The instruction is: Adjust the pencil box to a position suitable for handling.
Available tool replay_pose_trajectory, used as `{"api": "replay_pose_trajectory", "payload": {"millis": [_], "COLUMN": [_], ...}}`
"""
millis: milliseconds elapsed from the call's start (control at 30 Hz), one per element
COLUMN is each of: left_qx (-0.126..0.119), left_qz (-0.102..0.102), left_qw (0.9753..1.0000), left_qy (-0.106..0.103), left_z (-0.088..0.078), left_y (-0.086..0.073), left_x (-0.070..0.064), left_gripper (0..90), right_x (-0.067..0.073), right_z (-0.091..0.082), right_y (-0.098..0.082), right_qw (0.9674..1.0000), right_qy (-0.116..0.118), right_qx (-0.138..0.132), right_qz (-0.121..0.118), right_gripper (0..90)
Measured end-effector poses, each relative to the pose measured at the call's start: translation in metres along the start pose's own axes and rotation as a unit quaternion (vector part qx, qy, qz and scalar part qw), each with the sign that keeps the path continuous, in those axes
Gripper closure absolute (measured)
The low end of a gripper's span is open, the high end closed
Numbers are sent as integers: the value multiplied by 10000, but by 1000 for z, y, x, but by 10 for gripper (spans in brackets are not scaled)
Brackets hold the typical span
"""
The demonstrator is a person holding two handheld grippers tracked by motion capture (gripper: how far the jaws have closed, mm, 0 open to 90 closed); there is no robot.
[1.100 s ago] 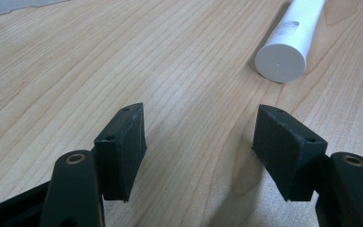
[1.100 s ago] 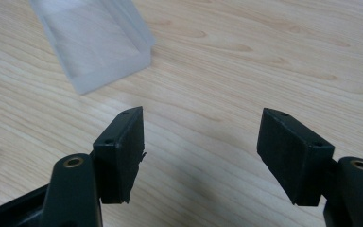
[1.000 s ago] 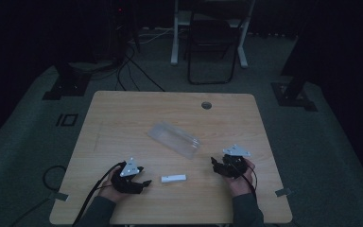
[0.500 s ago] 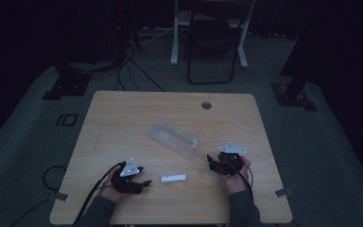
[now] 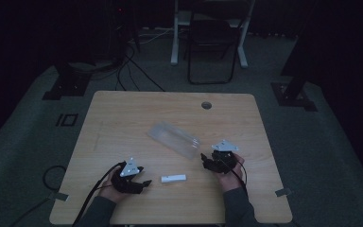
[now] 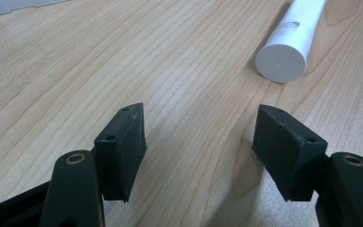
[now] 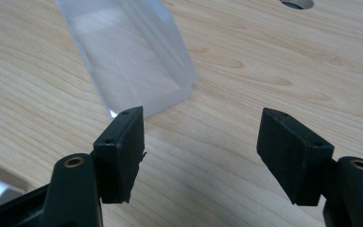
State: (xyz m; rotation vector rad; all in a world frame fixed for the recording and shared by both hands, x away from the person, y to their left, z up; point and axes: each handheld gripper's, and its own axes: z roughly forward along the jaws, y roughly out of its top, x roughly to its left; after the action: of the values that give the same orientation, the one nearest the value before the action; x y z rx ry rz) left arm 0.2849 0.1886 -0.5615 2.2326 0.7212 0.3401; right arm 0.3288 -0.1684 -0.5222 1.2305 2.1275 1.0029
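A clear plastic box [image 5: 174, 139] lies on the wooden table [image 5: 123, 118], its near end showing ahead and left of my right jaws as the box [image 7: 127, 56]. A small white cylinder [image 5: 173, 178] lies between the two hands; its round end shows as the cylinder [image 6: 288, 47] ahead and right of my left jaws. My left gripper [image 5: 144, 182] [image 6: 198, 151] rests open near the front edge, nothing between its jaws. My right gripper [image 5: 204, 161] [image 7: 201, 156] stands open just short of the box's near end, with only bare wood between its jaws.
A round cable hole [image 5: 206, 105] sits at the table's far side, seen too as the hole [image 7: 297, 4]. Beyond the table stand a dark chair [image 5: 212, 42], a white desk leg [image 5: 175, 33] and black stand bases [image 5: 66, 82] on the floor.
My right gripper has slid a little left and away, toward the clear box's near end. The left gripper, the box and the cylinder have stayed put.
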Motion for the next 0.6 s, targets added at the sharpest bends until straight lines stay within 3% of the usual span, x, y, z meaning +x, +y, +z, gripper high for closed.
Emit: {"api": "replay_pose_trajectory", "payload": {"millis": [600], "left_qx": [1], "left_qz": [-1], "left_qw": [10000], "left_qy": [4], "left_z": [0], "left_y": [0], "left_x": [0], "left_gripper": [351], "right_x": [10], "right_z": [18], "right_y": [10], "right_qw": [9999], "right_qy": [112], "right_qx": [19], "right_qz": [100], "right_gripper": [365]}}
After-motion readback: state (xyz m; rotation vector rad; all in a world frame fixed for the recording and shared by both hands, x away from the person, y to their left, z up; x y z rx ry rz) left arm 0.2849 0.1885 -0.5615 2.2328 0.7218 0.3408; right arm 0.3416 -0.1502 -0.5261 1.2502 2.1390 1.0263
